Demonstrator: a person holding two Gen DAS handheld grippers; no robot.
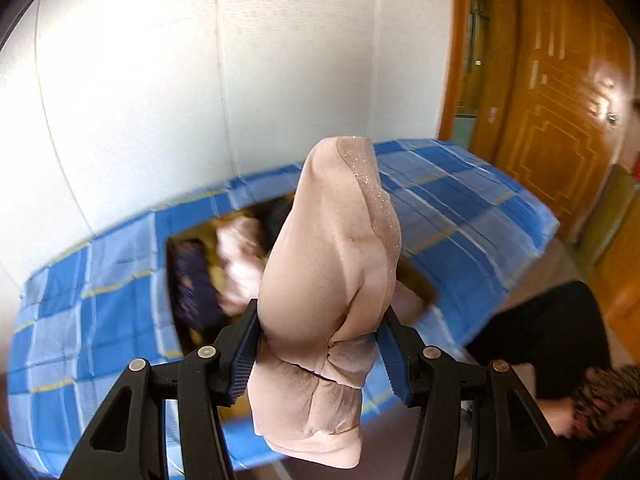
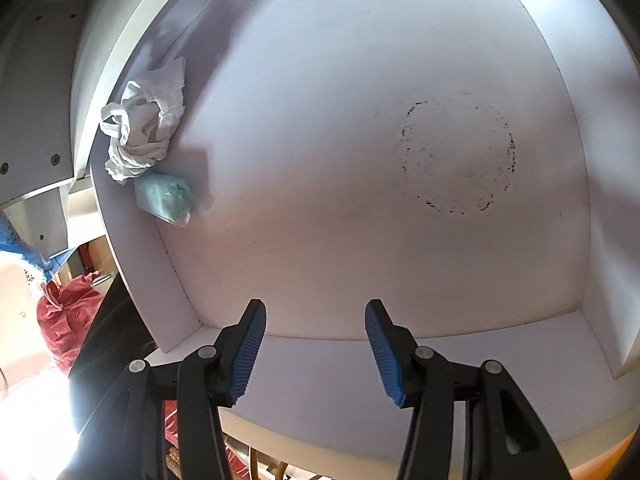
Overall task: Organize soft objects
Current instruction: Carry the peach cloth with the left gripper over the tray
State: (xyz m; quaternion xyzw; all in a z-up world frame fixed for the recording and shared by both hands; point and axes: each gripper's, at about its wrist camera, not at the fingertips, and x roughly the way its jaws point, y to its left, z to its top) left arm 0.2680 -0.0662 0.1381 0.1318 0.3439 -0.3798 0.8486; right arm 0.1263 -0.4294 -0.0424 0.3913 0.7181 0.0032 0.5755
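Between the left hand-held gripper [image 1: 318,346] pads, a pink garment [image 1: 332,272] is clamped; right one [image 2: 316,346] gapes.

Left wrist cam: looks obliquely down over the blue checked bed [image 1: 460,216] from above. Right wrist cam: close, steeply down into white drawer [image 2: 360,200]. No clear overlap.

Light: bright daylight, washing out the white wall [image 1: 160,80]
Glare: blown-out lower-left corner, right view
Blur: blue checked cloth [image 1: 460,216] smeared
Edges: fisheye bending, dark corners
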